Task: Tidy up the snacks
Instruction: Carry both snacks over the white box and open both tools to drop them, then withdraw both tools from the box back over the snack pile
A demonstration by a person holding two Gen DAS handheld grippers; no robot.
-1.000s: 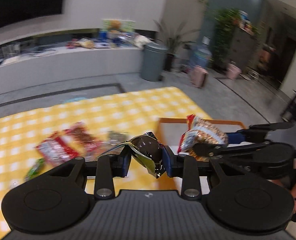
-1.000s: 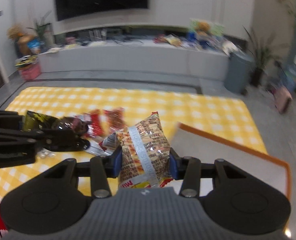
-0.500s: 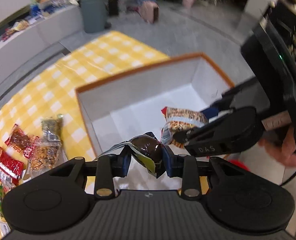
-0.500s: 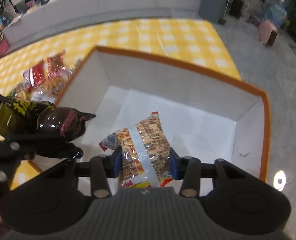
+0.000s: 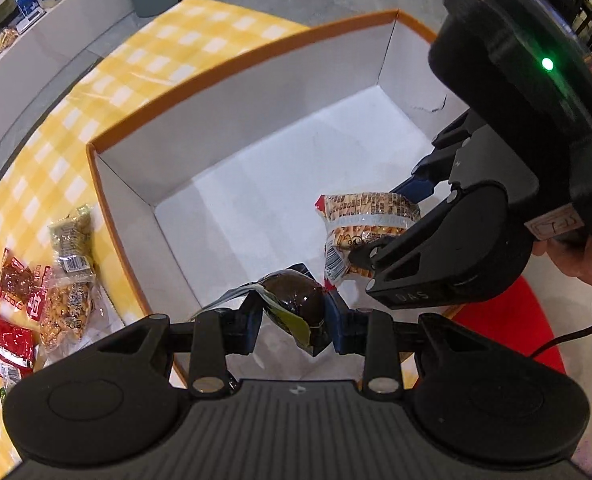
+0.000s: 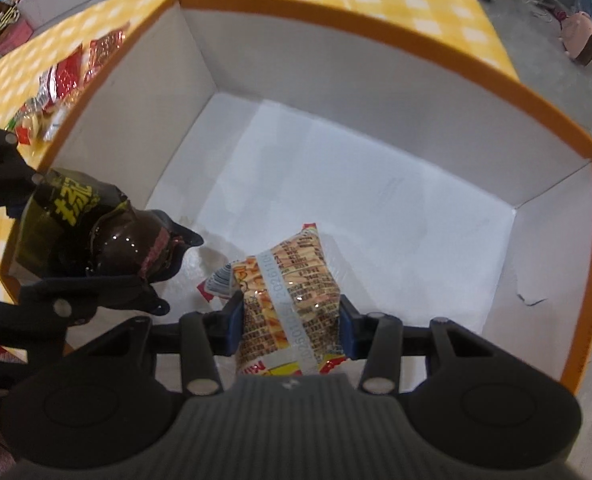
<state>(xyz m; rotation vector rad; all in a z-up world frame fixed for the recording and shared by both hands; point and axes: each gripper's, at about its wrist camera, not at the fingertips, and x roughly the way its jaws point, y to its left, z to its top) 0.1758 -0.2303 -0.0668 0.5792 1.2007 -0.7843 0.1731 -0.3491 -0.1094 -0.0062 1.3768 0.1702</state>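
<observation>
We find both tongs over the orange-rimmed box (image 6: 379, 44): left tongs (image 5: 294, 314) clamp a dark packet (image 5: 296, 304), right tongs (image 6: 292, 326) clamp a patterned snack bag (image 6: 292, 280).

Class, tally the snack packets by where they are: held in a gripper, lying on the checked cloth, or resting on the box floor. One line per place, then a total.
Held in a gripper: 2 (dark packet, peanut packet)
Lying on the checked cloth: at least 4 visible; pile edge cut off
Resting on the box floor: 0
Total: at least 6
</observation>
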